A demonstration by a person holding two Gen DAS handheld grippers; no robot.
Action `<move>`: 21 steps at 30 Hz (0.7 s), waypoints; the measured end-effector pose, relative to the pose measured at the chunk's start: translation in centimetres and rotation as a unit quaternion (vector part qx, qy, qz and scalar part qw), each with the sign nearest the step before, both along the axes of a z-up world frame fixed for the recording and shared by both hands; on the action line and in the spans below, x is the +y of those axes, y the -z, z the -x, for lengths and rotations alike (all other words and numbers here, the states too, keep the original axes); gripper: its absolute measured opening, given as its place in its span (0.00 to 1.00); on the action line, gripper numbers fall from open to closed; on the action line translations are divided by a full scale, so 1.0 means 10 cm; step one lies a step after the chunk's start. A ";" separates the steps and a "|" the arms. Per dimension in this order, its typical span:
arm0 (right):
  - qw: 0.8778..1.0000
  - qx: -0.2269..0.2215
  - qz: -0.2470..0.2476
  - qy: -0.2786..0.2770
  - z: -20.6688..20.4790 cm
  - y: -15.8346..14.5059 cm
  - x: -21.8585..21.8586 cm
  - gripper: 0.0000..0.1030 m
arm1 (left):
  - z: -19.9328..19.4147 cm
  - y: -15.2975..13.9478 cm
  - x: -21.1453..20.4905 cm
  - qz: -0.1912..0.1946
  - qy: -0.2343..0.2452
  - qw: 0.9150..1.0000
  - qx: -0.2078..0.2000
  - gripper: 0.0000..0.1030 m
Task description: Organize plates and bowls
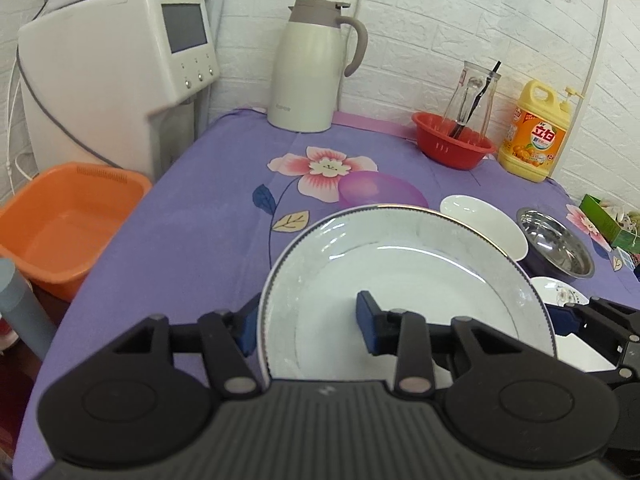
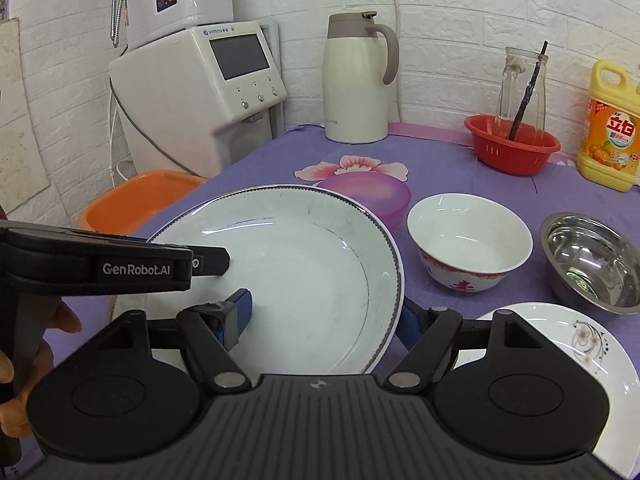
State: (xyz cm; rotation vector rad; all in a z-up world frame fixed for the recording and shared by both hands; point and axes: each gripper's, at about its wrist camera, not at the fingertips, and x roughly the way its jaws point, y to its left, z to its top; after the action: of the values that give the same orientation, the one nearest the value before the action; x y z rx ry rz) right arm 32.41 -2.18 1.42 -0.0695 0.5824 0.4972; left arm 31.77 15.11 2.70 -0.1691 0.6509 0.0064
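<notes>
A large white plate (image 1: 420, 276) with a dark beaded rim is held tilted above the purple cloth; it also shows in the right wrist view (image 2: 304, 272). My left gripper (image 1: 308, 328) straddles its left rim and is shut on it. My right gripper (image 2: 326, 320) straddles its right rim and is shut on it; it shows in the left wrist view at the plate's right edge (image 1: 576, 320). A white bowl with red marks (image 2: 468, 240), a steel bowl (image 2: 592, 256), a purple bowl (image 2: 372, 192) and a flowered plate (image 2: 568, 360) rest on the cloth.
A thermos jug (image 2: 356, 80), a red basket (image 2: 512, 148) holding a glass bottle, and a yellow detergent bottle (image 2: 610, 132) stand at the back. A water dispenser (image 2: 200, 92) and an orange basin (image 1: 68, 224) are off the table's left edge.
</notes>
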 end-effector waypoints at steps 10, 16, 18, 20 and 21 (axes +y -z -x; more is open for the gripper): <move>1.000 0.008 -0.004 0.006 0.86 0.10 -0.12 1.00 | 0.89 0.15 -0.19 -0.002 -0.001 1.000 0.006 0.34; 1.000 0.024 -0.003 0.007 1.21 0.27 -0.15 1.00 | 1.24 0.32 -0.25 -0.005 0.003 1.000 0.023 0.33; 1.000 0.027 0.001 0.009 1.25 0.31 -0.14 1.00 | 1.27 0.35 -0.25 -0.006 0.003 1.000 0.026 0.33; 1.000 0.025 0.003 0.010 1.27 0.35 -0.14 1.00 | 1.29 0.37 -0.27 -0.011 0.006 1.000 0.024 0.34; 1.000 0.024 0.005 0.010 1.29 0.38 -0.14 1.00 | 1.29 0.38 -0.27 -0.012 0.006 1.000 0.022 0.34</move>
State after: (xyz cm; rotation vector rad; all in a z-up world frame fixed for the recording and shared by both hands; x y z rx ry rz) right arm 19.56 -3.59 -2.35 -0.0613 0.6328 0.4776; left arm 18.83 12.36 -1.09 -0.1412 0.6960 0.0062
